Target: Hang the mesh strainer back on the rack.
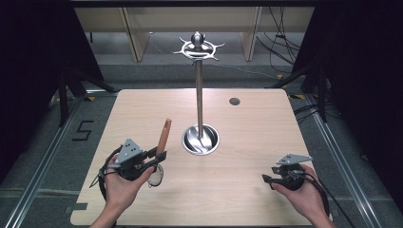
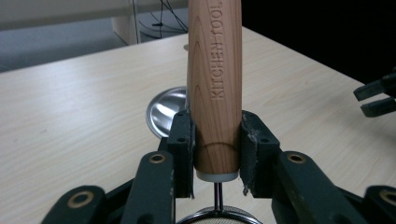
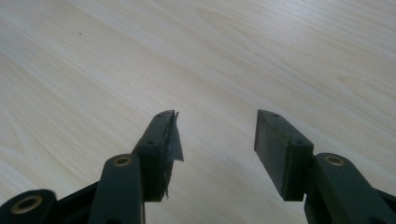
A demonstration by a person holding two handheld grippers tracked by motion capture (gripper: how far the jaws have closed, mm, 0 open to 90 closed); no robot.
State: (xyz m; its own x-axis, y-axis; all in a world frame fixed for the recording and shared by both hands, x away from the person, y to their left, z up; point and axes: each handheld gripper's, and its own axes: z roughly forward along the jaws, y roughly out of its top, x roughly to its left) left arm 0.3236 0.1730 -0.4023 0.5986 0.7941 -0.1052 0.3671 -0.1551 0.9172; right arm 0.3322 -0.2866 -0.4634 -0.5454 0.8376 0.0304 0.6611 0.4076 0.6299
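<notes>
At the lower left of the high view, the person's left hand holds the left gripper (image 1: 153, 157), whose two black jaws are clamped on the light-brown wooden handle of a small wire-mesh strainer (image 1: 163, 137); the handle rises tilted toward the upper right, and the strainer's round mesh head hangs just below the jaws, above the pale wooden table (image 1: 256, 142). At the lower right of that view the person's right hand holds the right gripper (image 1: 267, 179), low over the table, well apart from the strainer and pointing toward the left of the frame. The left gripper view brings the grip close: the left gripper (image 2: 217, 144) presses its pads on both sides of the handle's lower end, the handle (image 2: 215, 84) stands upright in the middle of the frame with the words KITCHEN TOOL stamped along it, and a white collar, a thin metal stem and the rim of the mesh head show at the bottom edge, details the high view leaves too small to read. The right gripper view shows the right gripper (image 3: 217, 135) with its jaws apart, nothing between them, bare table behind. Farther off, near the middle of the high view, a tall steel utensil stand (image 1: 199, 90) rises from its shallow round steel dish (image 1: 201, 140), which holds nothing but the pole; hooked arms ring its top.
</notes>
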